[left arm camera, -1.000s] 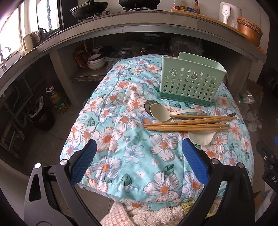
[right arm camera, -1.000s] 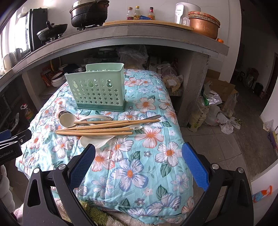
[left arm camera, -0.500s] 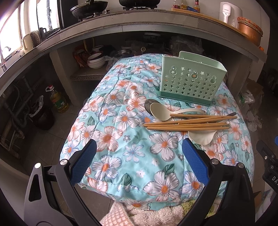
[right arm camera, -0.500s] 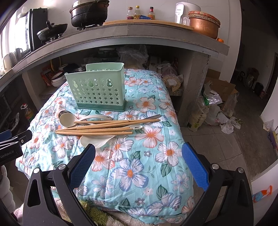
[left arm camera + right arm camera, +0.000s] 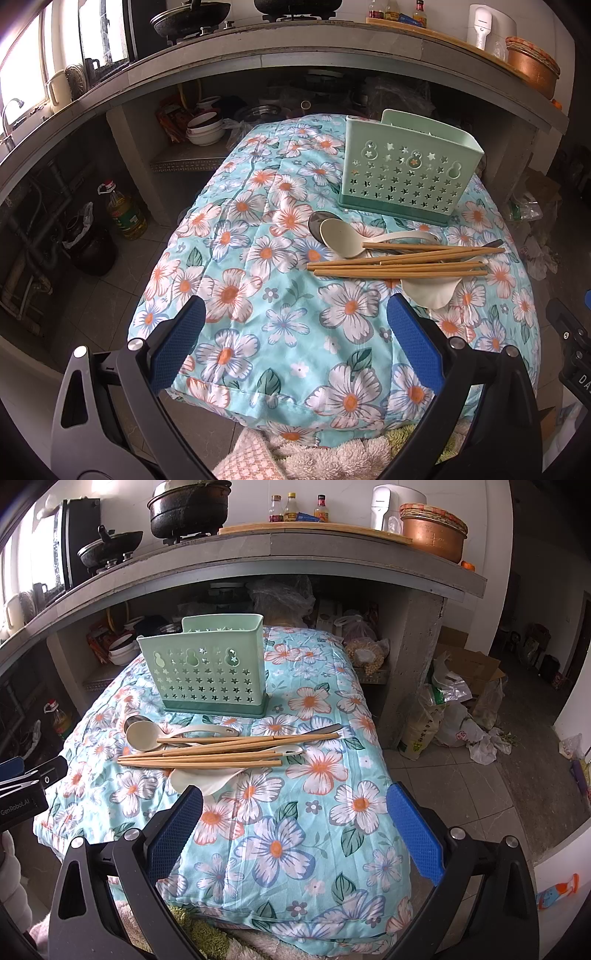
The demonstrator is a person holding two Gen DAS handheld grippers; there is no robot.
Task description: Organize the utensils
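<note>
Two hand-held grippers, left (image 5: 291, 332) and right (image 5: 295, 812), hang over the near edge of the table (image 5: 295, 354), both spread wide and holding nothing. Ahead of them the chopsticks (image 5: 402, 264) lie in a loose bundle with the spoons (image 5: 343, 242) and a pale scoop (image 5: 430, 291), their long axes running crosswise to the fingers, just in front of the green caddy (image 5: 406, 181), which stands upright and looks empty. The bundle sits ahead and to the right of the left one and ahead and to the left of the right one, so I judge neither clearly nearer, and either would need turning to close across a stick.
</note>
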